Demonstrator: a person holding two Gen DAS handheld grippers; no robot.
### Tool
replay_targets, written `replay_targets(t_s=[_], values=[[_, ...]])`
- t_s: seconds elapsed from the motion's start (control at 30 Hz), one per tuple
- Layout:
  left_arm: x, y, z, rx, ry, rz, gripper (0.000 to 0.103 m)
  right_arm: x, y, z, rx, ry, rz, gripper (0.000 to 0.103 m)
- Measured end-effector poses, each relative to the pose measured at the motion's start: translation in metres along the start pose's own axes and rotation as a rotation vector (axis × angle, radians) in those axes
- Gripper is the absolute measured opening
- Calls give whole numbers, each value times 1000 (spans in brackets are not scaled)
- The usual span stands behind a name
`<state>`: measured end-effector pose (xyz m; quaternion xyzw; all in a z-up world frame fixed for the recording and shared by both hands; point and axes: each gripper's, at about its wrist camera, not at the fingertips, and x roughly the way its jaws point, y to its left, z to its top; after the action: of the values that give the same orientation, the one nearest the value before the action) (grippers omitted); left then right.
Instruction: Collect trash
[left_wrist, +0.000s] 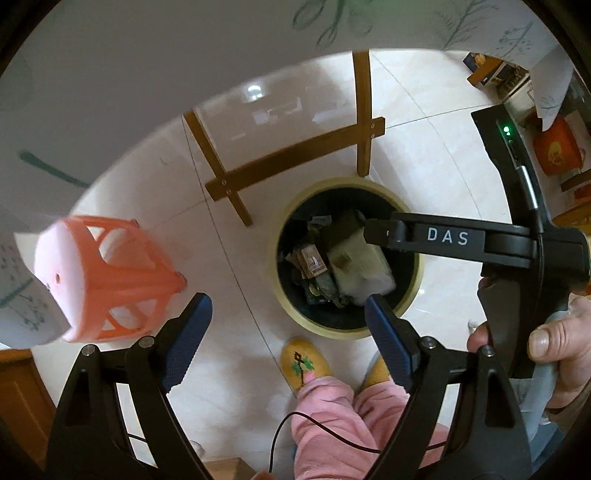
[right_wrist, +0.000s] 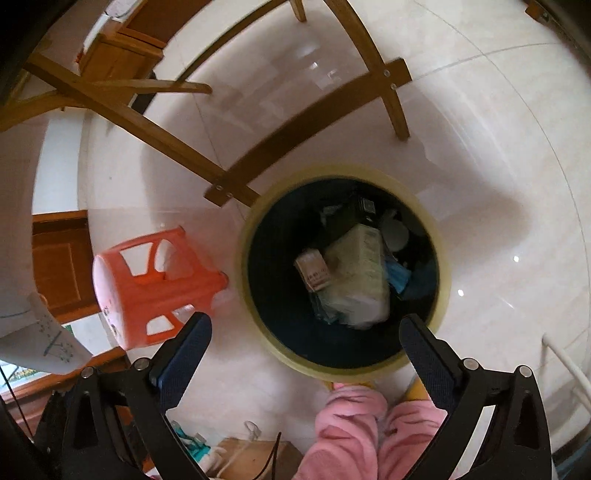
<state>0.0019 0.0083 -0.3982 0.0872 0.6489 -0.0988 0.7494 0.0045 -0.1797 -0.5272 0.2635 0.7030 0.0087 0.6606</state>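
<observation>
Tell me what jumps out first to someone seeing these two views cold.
The round trash bin with a pale rim and dark inside stands on the white tiled floor, filled with wrappers and a pale crumpled bag. Left of it stands an orange plastic stool, and wooden chair legs cross the floor behind. Both the left gripper and right gripper are open and empty above the bin, over pink trouser legs.

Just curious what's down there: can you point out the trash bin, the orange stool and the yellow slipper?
Trash bin (right_wrist: 441, 258): right wrist view, on its pale rim.
Orange stool (right_wrist: 155, 288): right wrist view, on its side wall.
Yellow slipper (left_wrist: 301, 360): left wrist view, on its toe.
</observation>
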Motion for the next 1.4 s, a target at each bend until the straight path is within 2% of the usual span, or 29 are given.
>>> replay_targets(t_s=[0.27, 0.5, 0.8, 1.0, 1.4], values=[[-38, -4, -5, 1, -17, 1, 83, -26, 13, -16, -29, -42, 25, 102], [-92, -10, -1, -12, -46, -15, 83, -70, 29, -43, -74, -65, 45, 102], [-183, -9, 9, -33, -113, -33, 83, -166, 51, -59, -85, -134, 63, 102], [-234, -1, 16, -104, -138, -64, 83, -246, 75, -67, -162, -207, 31, 102], [-360, 9, 25, -217, -281, -87, 83, -395, 139, -100, -301, -302, 34, 102]])
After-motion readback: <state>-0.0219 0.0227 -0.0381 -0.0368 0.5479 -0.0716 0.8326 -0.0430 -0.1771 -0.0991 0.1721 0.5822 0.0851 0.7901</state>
